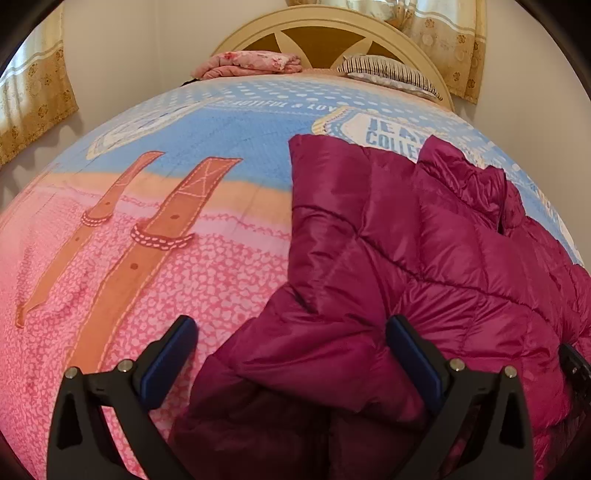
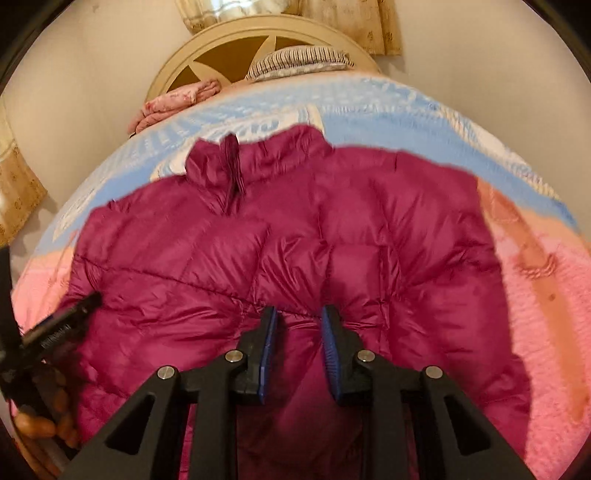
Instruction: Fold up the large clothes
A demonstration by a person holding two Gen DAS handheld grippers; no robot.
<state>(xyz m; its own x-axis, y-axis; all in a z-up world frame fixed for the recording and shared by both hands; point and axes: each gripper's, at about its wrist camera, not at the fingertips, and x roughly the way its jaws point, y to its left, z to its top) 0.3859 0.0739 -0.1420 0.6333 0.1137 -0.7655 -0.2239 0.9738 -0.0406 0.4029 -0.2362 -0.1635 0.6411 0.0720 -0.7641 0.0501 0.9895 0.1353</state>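
A magenta quilted puffer jacket lies spread on the bed, collar toward the headboard. It fills the middle of the right wrist view. My left gripper is wide open over the jacket's near left edge, one finger over the bedspread and one over the jacket. My right gripper is narrowly open, with a bulge of the jacket's lower middle between the blue pads; whether it grips the cloth I cannot tell. The left gripper's body shows at the left of the right wrist view.
The bed has a pink and blue patterned bedspread. A folded pink blanket and a striped pillow lie by the cream headboard. Curtains hang on both sides.
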